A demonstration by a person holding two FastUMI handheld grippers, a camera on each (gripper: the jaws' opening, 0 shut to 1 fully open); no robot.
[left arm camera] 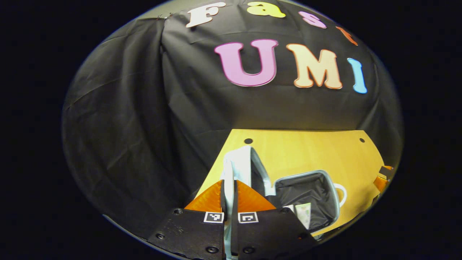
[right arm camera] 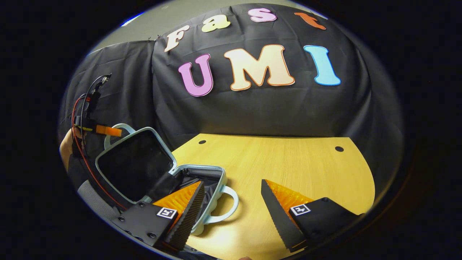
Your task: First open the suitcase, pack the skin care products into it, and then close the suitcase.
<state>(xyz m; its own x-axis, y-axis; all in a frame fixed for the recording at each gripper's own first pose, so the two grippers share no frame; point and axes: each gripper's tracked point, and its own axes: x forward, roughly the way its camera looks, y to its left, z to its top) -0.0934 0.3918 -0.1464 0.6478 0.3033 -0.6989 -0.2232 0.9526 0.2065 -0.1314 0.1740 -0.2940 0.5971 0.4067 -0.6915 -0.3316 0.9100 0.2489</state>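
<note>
Right gripper view takes in the wooden surface [right arm camera: 288, 169], pale yellow, with small dark holes near its far edge, running back to the black cloth wall. On its left part stands the suitcase [right arm camera: 213, 180], a small light blue case with a dark lining, lying open: its base rests flat on the surface and its lid [right arm camera: 133, 166] is raised, tilted back to the left. A pale loop handle [right arm camera: 227, 206] sticks out from the base toward the near side, and a second handle shows at the top of the lid. The left gripper [right arm camera: 108, 130] reaches in at the lid's upper edge beside that handle, with a person's hand [right arm camera: 66, 146] and a grey sleeve behind it. The right gripper [right arm camera: 231, 206] hangs low over the surface with its jaws spread wide and nothing between them; one finger overlaps the base of the case, the other stands over bare wood. Left gripper view looks along the lid [left arm camera: 236, 162] edge-on: the left gripper [left arm camera: 229, 191] has its jaws closed on the lid's rim, one finger on each side. Inside the open base [left arm camera: 306, 195] lies a small pale packet [left arm camera: 303, 213] on the dark lining, too small to tell apart further.
</note>
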